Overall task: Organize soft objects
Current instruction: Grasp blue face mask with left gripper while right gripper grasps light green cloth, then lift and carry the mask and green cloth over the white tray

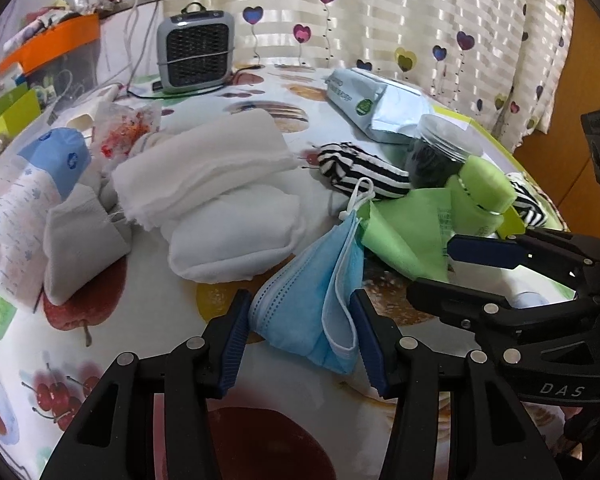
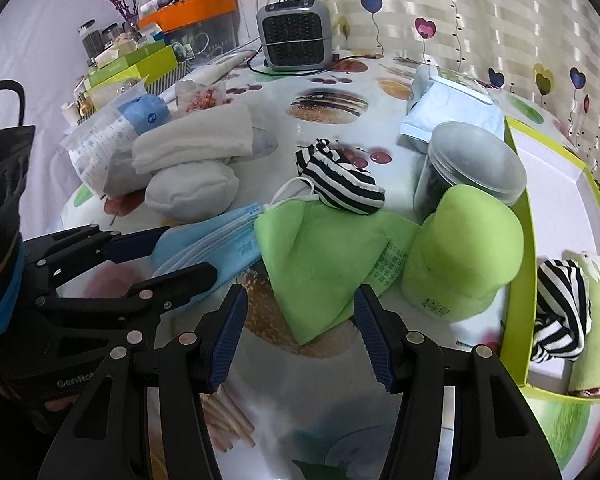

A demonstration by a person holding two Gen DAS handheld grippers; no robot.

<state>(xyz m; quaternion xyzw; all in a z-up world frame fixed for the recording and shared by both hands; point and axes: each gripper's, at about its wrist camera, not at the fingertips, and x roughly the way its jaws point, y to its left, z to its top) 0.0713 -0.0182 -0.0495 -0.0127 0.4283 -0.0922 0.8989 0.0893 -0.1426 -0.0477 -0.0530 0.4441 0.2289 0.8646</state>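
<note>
Blue pleated paper face mask [image 1: 312, 304] lies crumpled between the spread pads of the left gripper [image 1: 300, 336], seemingly unpinched; the right gripper [image 2: 300, 336], also spread and empty, hovers beside it over the green fabric pouch [image 2: 324, 264]; next, squeezing the mask.

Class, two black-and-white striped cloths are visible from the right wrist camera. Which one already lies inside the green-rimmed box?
The striped cloth at the far right, inside the green-rimmed box; the other striped cloth lies on the tablecloth.
</note>
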